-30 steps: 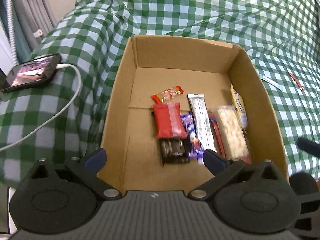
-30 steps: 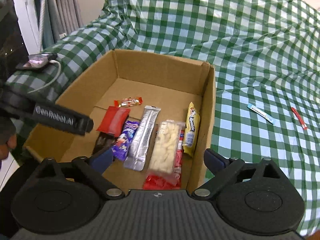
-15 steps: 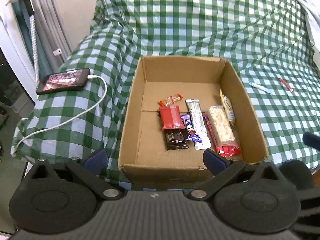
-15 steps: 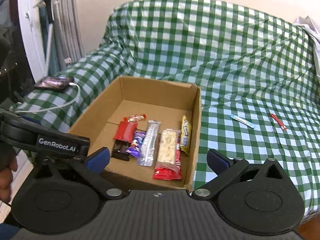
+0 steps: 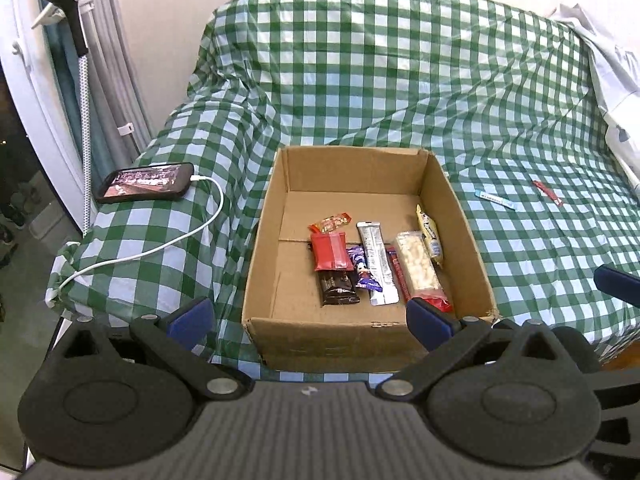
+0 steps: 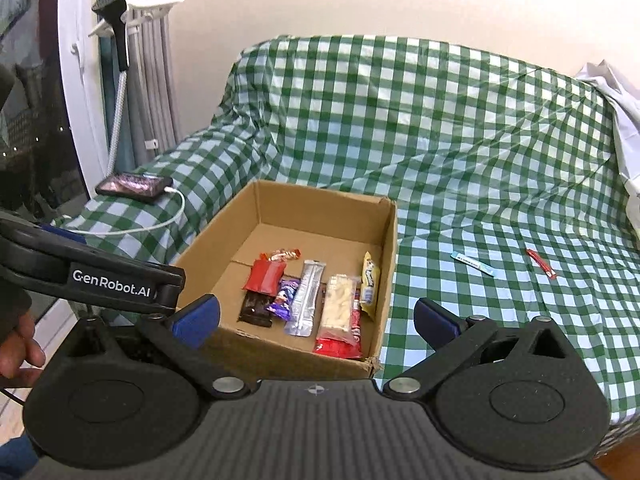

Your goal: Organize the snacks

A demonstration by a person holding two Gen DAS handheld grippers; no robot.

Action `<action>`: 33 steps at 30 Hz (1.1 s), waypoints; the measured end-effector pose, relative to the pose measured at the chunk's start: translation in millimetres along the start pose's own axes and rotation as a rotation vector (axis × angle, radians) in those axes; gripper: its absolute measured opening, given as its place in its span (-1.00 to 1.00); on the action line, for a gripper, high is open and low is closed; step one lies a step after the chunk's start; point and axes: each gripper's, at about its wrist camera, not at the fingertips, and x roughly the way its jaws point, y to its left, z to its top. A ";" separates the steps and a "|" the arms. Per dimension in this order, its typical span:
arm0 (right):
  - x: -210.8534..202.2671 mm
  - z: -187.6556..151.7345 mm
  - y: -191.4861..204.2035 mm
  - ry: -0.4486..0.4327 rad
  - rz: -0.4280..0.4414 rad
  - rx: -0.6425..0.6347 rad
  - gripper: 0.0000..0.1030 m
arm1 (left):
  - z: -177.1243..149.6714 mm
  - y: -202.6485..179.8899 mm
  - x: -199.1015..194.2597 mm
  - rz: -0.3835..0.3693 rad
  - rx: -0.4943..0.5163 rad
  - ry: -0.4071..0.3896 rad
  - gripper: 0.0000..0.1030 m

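Cardboard forms the open brown box (image 5: 368, 332) that sits near the front edge of a green-and-white checked cloth (image 5: 400, 80), and a row of wrapped snacks lies flat on its floor toward the right wall: a red pouch (image 5: 330, 251), a dark brown bar (image 5: 338, 288), a small purple pack (image 5: 364, 267), a long silver stick (image 5: 376, 262), a clear pack of pale biscuits (image 5: 418, 266) and a yellow pack (image 5: 430, 234). Two thin sachets, one blue (image 6: 472, 263) and one red (image 6: 541, 263), lie loose on the cloth well right of the box. The left gripper (image 5: 308, 316) and right gripper (image 6: 316, 316) both hover in front of the box, jaws spread wide and empty. Every snack looks light and crinkly, likely slippery; the sachets lie flat, so pinching across their narrow width seems safest.
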 end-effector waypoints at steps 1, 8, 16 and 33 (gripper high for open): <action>-2.9 -0.5 -0.3 -0.005 0.002 0.004 0.99 | -0.8 -0.4 -2.9 0.000 -0.002 -0.003 0.99; -18.7 -3.6 -1.3 -0.027 -0.005 0.027 0.99 | -5.6 -1.2 -19.4 0.006 -0.002 -0.021 0.99; -26.3 -2.6 1.2 -0.045 -0.030 0.011 0.99 | -8.1 -2.5 -28.9 0.005 0.005 -0.032 0.99; -28.1 -3.8 1.9 -0.038 -0.026 0.001 0.99 | -7.8 -5.2 -25.7 0.017 0.022 -0.018 0.99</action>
